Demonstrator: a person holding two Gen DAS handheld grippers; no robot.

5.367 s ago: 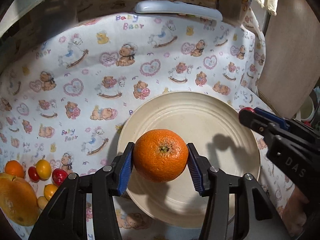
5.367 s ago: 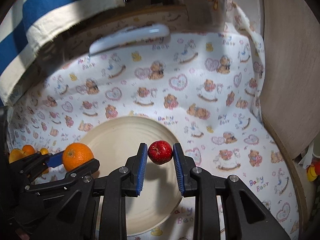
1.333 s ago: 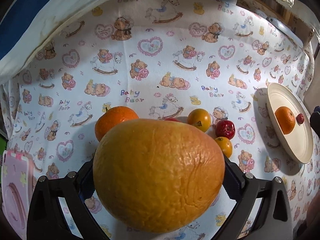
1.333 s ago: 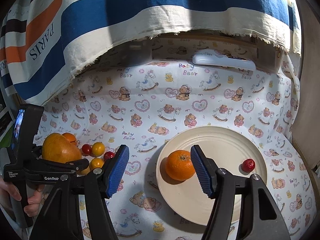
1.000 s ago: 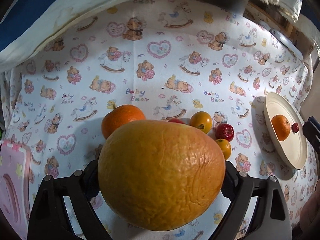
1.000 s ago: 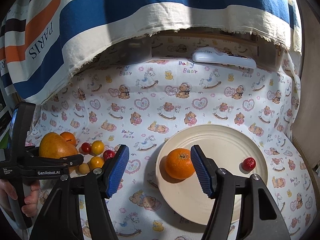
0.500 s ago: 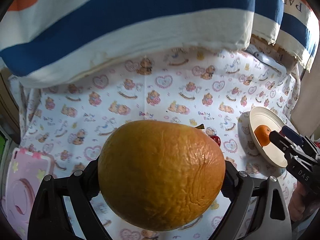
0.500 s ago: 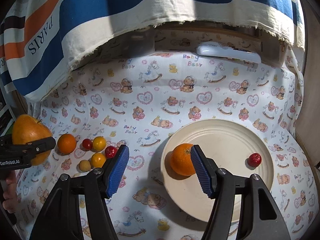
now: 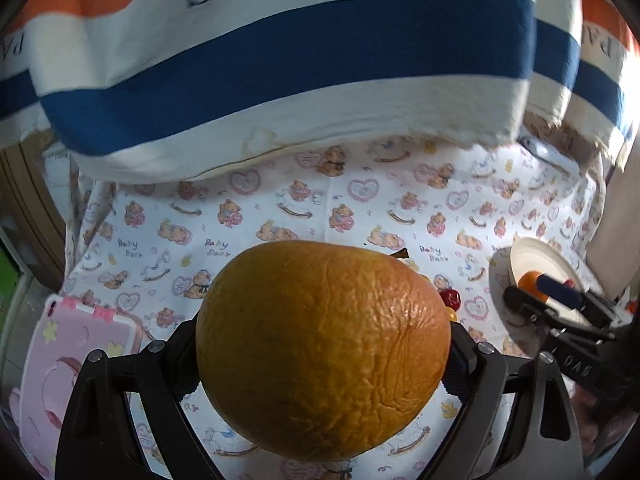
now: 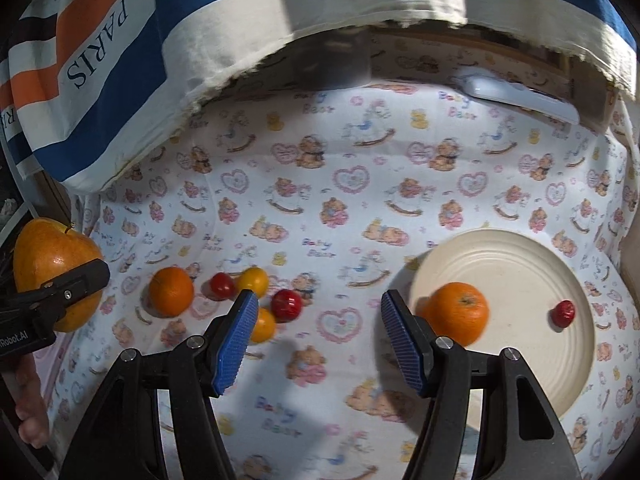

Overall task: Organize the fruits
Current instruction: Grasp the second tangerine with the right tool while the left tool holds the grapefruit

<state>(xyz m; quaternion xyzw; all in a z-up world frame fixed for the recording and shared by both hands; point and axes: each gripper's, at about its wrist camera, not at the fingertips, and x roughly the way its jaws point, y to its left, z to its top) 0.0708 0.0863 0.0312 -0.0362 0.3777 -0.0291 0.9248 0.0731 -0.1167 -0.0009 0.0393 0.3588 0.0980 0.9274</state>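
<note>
The left gripper [image 9: 322, 354] clamps a large wrinkled orange fruit [image 9: 320, 348] aloft; the right gripper [image 10: 316, 340] gapes wide, empty, above the cloth beside the plate [image 10: 532, 344].

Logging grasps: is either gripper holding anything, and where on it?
Left gripper holds the big yellow-orange fruit, jaws clamped on its two opposite sides. Right gripper is open and holds nothing.

bare printed cloth [image 10: 344, 240] lies open between the small fruit cluster [image 10: 256, 296] and the plate [image 10: 532, 264]. the striped fabric [image 10: 200, 40] overhangs the far side, probably limiting height there. the orange [image 10: 460, 312] and a small red fruit [image 10: 563, 313] occupy part of the plate.
</note>
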